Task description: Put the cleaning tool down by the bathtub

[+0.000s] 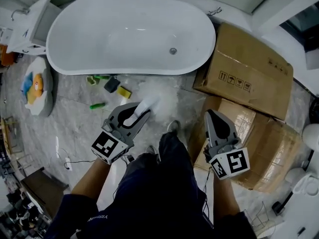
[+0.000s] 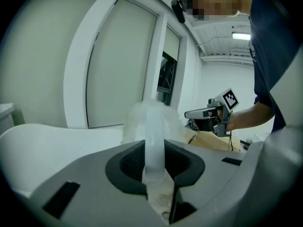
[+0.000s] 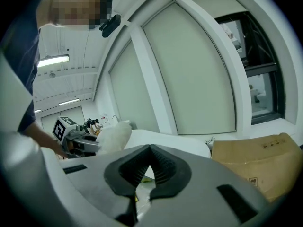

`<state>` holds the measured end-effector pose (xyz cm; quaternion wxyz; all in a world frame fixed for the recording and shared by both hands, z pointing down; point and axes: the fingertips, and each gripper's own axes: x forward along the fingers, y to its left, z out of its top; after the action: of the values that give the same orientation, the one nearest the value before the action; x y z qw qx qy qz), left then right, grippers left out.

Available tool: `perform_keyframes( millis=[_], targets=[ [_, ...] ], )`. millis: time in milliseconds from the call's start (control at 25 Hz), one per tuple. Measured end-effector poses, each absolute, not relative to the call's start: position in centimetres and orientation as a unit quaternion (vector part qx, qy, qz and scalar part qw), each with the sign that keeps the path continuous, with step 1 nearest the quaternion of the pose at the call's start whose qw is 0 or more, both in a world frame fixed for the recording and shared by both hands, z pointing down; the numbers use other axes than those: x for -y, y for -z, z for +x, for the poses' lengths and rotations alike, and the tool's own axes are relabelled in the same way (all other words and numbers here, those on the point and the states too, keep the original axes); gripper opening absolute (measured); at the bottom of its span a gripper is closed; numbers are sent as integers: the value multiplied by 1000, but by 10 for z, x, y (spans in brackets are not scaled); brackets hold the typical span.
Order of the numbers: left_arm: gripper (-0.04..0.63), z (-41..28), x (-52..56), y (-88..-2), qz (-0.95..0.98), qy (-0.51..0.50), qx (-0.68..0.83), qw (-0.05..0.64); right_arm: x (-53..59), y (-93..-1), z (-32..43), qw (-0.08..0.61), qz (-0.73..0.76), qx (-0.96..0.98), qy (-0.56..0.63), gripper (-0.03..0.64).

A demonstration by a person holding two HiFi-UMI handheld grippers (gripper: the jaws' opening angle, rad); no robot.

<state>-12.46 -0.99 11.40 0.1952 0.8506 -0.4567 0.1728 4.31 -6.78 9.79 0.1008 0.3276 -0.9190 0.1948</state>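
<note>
The white bathtub [image 1: 129, 34] fills the top of the head view. Just below its front wall, over the marble floor, my left gripper [image 1: 141, 111] is shut on the cleaning tool [image 1: 149, 105], a pale handle with a fluffy white head that points toward the tub. In the left gripper view the translucent handle [image 2: 154, 141] stands pinched between the dark pads, the fluffy head [image 2: 151, 115] beyond them. My right gripper [image 1: 212, 115] hovers to the right, over a cardboard box, shut with nothing in it; its pads meet at the tip in the right gripper view [image 3: 150, 149].
Two cardboard boxes [image 1: 244, 68] [image 1: 266, 143] lie right of the tub. Small green, yellow and black items [image 1: 112, 83] sit on the floor by the tub's front wall, a green one [image 1: 97, 105] nearer me. A round toy-like object [image 1: 36, 86] and a white cabinet [image 1: 30, 26] stand left.
</note>
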Motion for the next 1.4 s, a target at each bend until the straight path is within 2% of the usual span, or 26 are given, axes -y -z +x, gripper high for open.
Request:
perform_keyframes(
  millis=[320,760,1400],
  targets=[
    [107,-87,60,-204,855,-219,417,219,111,-178,77,109,362,900,-217,5],
    [107,-54,68,-391,857,-281,347,256,112,-323,102,109,413,870,-248,4],
    [107,-19,56,-659,879,-323,264,231,82,-542,107,91,467,844,-246,3]
  ],
)
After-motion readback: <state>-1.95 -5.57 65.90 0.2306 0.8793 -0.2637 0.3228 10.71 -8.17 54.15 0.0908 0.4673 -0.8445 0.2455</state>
